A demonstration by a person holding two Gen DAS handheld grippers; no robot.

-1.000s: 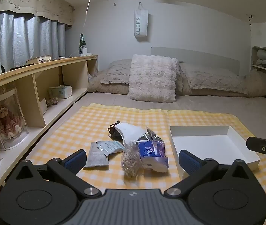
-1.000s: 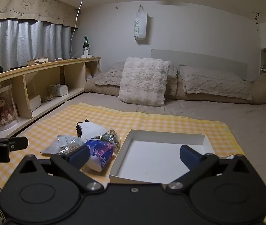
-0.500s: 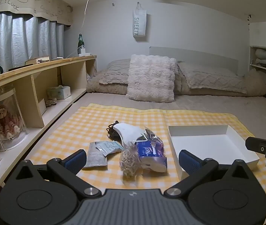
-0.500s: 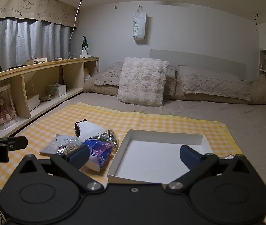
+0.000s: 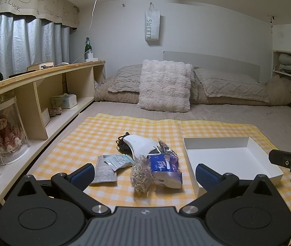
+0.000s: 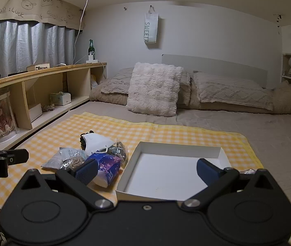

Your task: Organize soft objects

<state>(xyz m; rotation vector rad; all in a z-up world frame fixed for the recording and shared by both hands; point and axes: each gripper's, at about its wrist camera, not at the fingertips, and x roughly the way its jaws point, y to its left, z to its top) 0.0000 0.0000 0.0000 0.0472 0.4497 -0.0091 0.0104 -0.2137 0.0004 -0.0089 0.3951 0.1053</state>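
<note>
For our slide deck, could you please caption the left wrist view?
Open left hand-held gripper facing a pile of soft items beside an empty white box on a yellow checkered cloth.

On the yellow checked cloth lie one white box, one white mask, one purple tissue pack, one bag of rubber bands and two flat sachets (overlapping). One fluffy pillow stands in the upper middle.

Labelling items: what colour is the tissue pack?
Blue-purple with pink flowers, clearest in the right wrist view: tissue pack.
</note>
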